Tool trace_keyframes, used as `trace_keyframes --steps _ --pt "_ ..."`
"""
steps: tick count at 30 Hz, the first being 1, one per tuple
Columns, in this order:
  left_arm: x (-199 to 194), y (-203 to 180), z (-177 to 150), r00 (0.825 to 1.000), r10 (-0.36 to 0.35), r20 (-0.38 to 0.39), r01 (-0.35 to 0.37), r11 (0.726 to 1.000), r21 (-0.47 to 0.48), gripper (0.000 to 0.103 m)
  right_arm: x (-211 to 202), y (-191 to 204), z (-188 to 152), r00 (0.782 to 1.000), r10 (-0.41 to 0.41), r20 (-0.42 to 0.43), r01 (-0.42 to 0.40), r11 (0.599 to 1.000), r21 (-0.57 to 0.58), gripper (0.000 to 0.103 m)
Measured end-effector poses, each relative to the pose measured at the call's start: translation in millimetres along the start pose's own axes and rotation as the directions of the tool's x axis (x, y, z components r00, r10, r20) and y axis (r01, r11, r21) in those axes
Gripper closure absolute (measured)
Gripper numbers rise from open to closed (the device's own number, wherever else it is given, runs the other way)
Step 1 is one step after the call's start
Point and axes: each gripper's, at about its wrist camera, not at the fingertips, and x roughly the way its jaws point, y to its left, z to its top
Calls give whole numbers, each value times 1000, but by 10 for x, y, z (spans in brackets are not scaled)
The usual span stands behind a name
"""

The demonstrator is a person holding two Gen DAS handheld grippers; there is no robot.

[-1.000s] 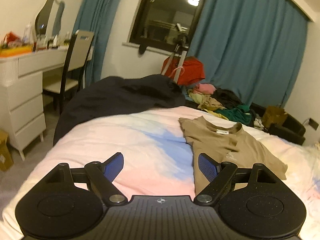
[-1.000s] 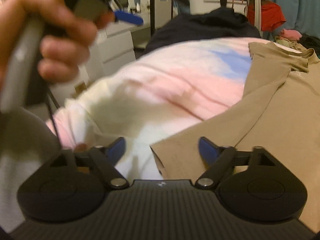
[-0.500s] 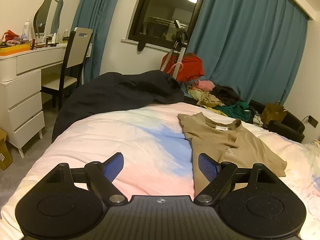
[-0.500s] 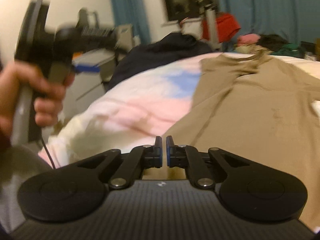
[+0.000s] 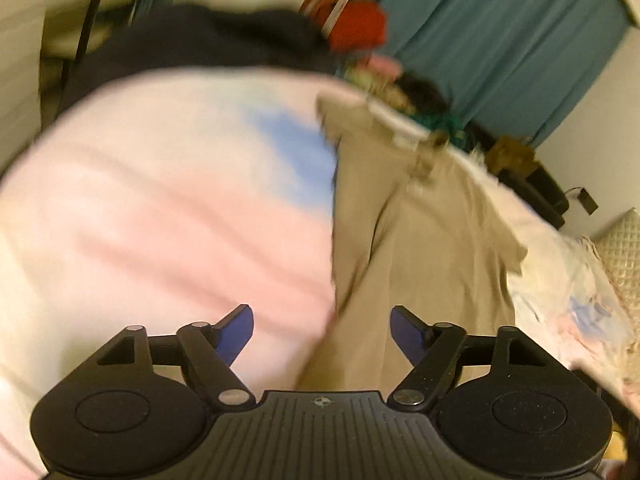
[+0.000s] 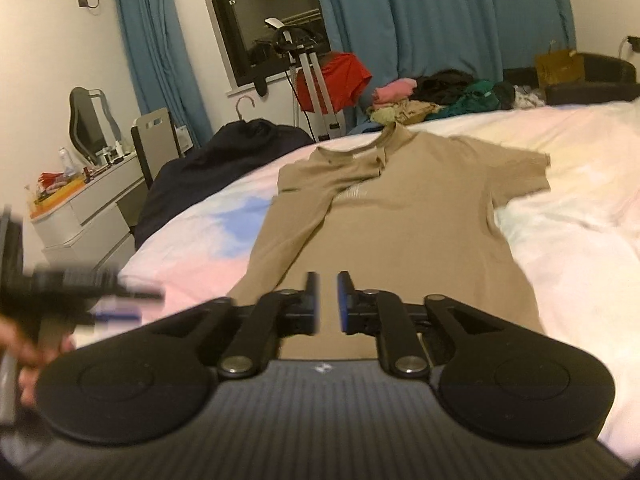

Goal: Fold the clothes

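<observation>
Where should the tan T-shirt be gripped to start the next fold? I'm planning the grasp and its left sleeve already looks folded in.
Probably the tan T-shirt is best pinched at its outstretched sleeve, coming in from the bed's open side. That sleeve lies flat and sticks out past the body, giving a thin free edge. The right gripper, jaws slightly apart, is nearest.
</observation>
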Motion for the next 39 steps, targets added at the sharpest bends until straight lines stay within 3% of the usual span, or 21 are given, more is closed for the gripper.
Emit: trace_keyframes --steps 1,2,3,7,12,15,16,18,20,22,25,27,29,32,34,39 --pt "20 29 -38 1000 2 -20 -2 1000 -20 32 74 -44 66 1000 14 0 -14 1000 8 44" --pt "37 59 -78 999 5 -36 -7 999 -40 33 114 -118 95 999 32 10 -32 999 36 10" --pt "49 76 -101 999 7 -49 -10 999 -53 33 153 -192 123 999 50 21 -51 997 64 4" --pt "87 112 -155 996 11 -93 -20 996 -87 36 190 -541 -17 999 17 33 -22 987 159 4" --pt "317 53 -220 976 -3 -219 -13 997 -72 51 136 -903 -133 999 12 41 -25 937 347 4" --pt "400 47 -259 963 21 -268 -39 997 -61 64 138 -948 -157 999 5 48 -23 922 386 4" --pt "411 59 -271 961 32 -273 -51 997 -62 69 157 -953 -169 999 0 42 -17 920 391 4" --pt "394 46 -294 961 55 -271 -69 997 -42 93 166 -951 -177 999 -8 36 -7 919 394 4" --pt "331 -28 -327 968 71 -243 -71 997 11 98 159 -953 -178 999 -9 40 -8 918 395 4" --pt "206 -167 -357 981 99 -166 -83 992 99 99 142 -964 -181 999 -16 46 -3 920 392 4" --pt "-53 -528 -491 995 98 -11 -90 947 307 99 96 -999 -179 998 -19 52 -3 920 391 4" --pt "-195 -824 -667 995 77 66 -99 879 467 99 94 -1006 -179 998 -26 58 1 920 392 4" --pt "-249 -1084 -864 995 51 90 -94 804 587 99 98 -1014 -180 998 -33 61 6 918 396 4" --pt "-109 -1320 -1124 998 27 50 -54 737 674 99 102 -1023 -183 998 -38 59 11 915 404 4" --pt "79 -1373 -1215 999 45 -2 -31 726 687 99 89 -1023 -188 998 -37 59 10 915 403 4" --pt "368 -1359 -1167 990 47 -130 44 784 619 93 81 -1023 -189 998 -37 58 10 915 404 4"
